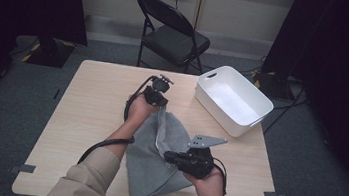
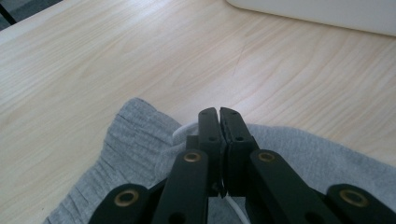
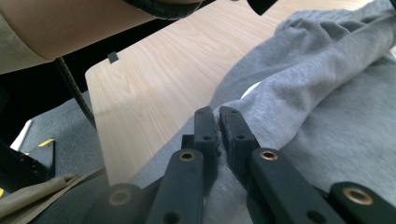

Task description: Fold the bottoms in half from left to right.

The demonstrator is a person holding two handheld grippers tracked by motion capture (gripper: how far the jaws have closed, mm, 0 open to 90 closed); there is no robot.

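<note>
A grey sweat garment (image 1: pixel 149 171) lies in the middle of the wooden table (image 1: pixel 93 108), its near end by the front edge. My left gripper (image 1: pixel 161 102) is shut on its far end, where the left gripper view shows a ribbed hem (image 2: pixel 121 140) and a white cord (image 2: pixel 184 128) at the closed jaws (image 2: pixel 218 114). My right gripper (image 1: pixel 168 155) comes in from the right and is shut on a raised fold of the grey garment (image 3: pixel 299 93), which the right gripper view shows pinched at the tips (image 3: pixel 218 114).
A white plastic bin (image 1: pixel 217 112) stands at the table's far right, its wall (image 2: pixel 327 11) close ahead of the left gripper. A black folding chair (image 1: pixel 175 37) stands beyond the far edge. The person's left forearm (image 3: pixel 70 23) crosses above the table's left side.
</note>
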